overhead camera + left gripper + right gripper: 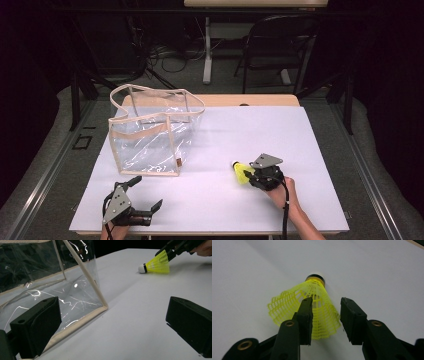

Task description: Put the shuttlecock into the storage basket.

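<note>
The white desk (210,200) carries a clear bag (150,135), the landmark. Right of the bag lies a yellow shuttlecock (241,172), its skirt between the right claw (248,176)'s narrowed jaws, one inside the skirt. Just before the bag, the left claw (148,194) gapes wide, empty.

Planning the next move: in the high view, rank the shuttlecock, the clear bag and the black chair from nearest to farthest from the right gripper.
1. Shuttlecock: at the right gripper, its yellow skirt between the jaws.
2. Clear bag: across the table to the left, standing open.
3. Black chair: beyond the table's far edge, on the floor.
</note>
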Motion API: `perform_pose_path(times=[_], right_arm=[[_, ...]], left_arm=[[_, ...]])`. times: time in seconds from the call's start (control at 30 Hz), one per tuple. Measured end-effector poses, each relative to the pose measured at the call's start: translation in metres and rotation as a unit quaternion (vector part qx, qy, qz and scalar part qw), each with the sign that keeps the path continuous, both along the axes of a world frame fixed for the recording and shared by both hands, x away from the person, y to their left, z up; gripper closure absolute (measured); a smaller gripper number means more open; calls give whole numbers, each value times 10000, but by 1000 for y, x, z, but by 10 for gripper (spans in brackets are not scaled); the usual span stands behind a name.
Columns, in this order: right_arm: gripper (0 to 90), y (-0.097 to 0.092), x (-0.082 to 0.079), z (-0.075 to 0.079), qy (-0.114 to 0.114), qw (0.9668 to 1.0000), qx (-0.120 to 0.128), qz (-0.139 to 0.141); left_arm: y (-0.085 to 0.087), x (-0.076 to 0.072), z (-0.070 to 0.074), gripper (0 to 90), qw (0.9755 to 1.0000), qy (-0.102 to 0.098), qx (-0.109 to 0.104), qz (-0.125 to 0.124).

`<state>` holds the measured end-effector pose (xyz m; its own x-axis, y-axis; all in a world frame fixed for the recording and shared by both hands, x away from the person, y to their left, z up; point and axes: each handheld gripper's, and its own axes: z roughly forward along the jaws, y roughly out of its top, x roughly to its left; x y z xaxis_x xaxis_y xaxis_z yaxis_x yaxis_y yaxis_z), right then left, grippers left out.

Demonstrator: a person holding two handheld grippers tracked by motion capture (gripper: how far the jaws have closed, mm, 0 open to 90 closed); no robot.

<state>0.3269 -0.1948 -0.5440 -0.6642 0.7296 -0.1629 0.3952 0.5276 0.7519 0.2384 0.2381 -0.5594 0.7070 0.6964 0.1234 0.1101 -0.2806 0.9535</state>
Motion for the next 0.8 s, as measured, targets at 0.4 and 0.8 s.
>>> perform_pose_path(times=[0.4,0.8], right_arm=[[735,3,2,-2,50,9999,-29,-94],[813,2,3,-3,50,9998,-58,-164]], left_arm=[[0,0,0,1,10000,7,1,-10],[0,0,0,1,10000,8,9,-17]])
